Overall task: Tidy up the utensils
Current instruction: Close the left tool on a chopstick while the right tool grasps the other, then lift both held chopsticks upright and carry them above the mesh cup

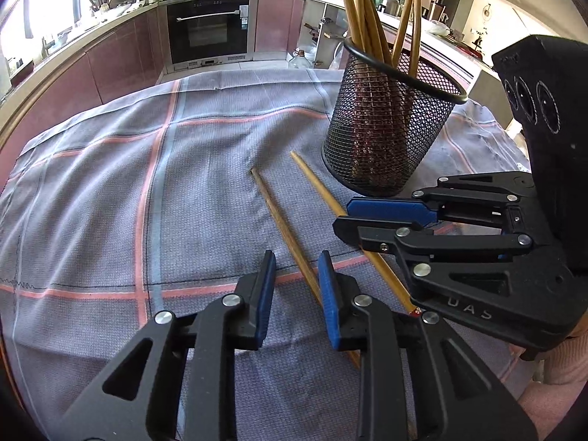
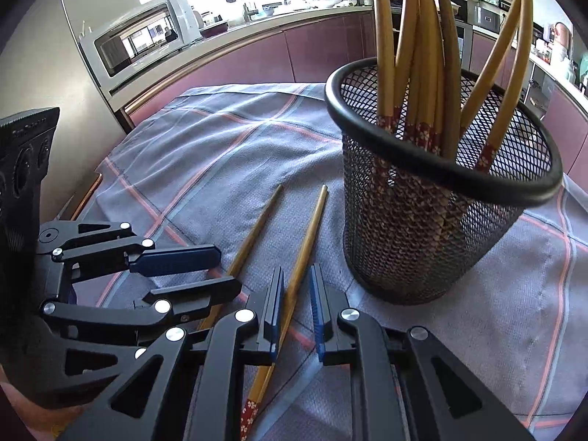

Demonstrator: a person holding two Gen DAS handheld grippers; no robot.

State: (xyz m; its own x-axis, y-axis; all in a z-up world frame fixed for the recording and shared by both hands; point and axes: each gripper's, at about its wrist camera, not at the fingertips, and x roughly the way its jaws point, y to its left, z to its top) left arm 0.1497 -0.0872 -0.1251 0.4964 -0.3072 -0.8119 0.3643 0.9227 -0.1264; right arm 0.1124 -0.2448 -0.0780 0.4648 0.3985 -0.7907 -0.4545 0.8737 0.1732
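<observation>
Chopsticks: two lie loose on the checked cloth (image 1: pixel 110 191), one (image 1: pixel 283 235) between the left gripper (image 1: pixel 297 296)'s narrowed jaws (no pad presses it), the other (image 2: pixel 299 275) between the right gripper (image 2: pixel 297 312)'s nearly closed jaws, touching one pad. Beside them stands a black mesh holder (image 2: pixel 422 228) with more chopsticks upright.

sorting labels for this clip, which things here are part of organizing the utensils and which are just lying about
Part of the job:
- darker chopstick between the left gripper jaws
- lighter chopstick between the right gripper jaws
- mesh holder with chopsticks already standing in it

Just there:
- plaid cloth
- oven
- microwave
</observation>
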